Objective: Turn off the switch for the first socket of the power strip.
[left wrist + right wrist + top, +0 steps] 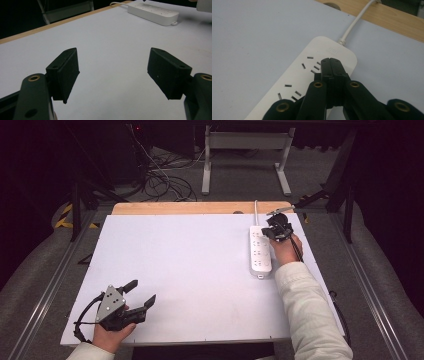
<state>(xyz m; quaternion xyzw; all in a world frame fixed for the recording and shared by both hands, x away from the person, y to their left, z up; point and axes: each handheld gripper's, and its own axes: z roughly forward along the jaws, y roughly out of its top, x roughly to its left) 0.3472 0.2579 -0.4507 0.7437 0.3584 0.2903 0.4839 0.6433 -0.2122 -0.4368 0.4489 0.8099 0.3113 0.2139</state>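
One hand-held gripper matters here: the right hand-held gripper (pixel 278 226), whose jaws are pressed fully together with nothing between them. It hangs over the far end of the white power strip (pixel 260 252), tips pointing down toward the strip's top face. In the right gripper view the closed tips (pixel 331 65) sit directly above the outermost socket slots, just short of the end where the white cable (pixel 354 23) enters the casing; whether the tips already touch the plastic I cannot tell.

The power strip lies on the white tabletop (pixel 190 270) with its long axis running away from the person, toward the wooden far edge. Seen from the right hand-held gripper, nearly the whole length of the strip stretches back underneath it toward the person's sleeve, and only the short cable end lies ahead. So any press or push would land on the far end, and a sideways shove there would likely swing the strip about rather than slide it straight.

The left hand-held gripper (pixel 137 295) rests well apart, at the near left of the tabletop, jaws spread wide and empty; from it the strip (pixel 153 12) lies far ahead and to the right. The right hand is by far the nearer one, so I judge the coming move to be its work.
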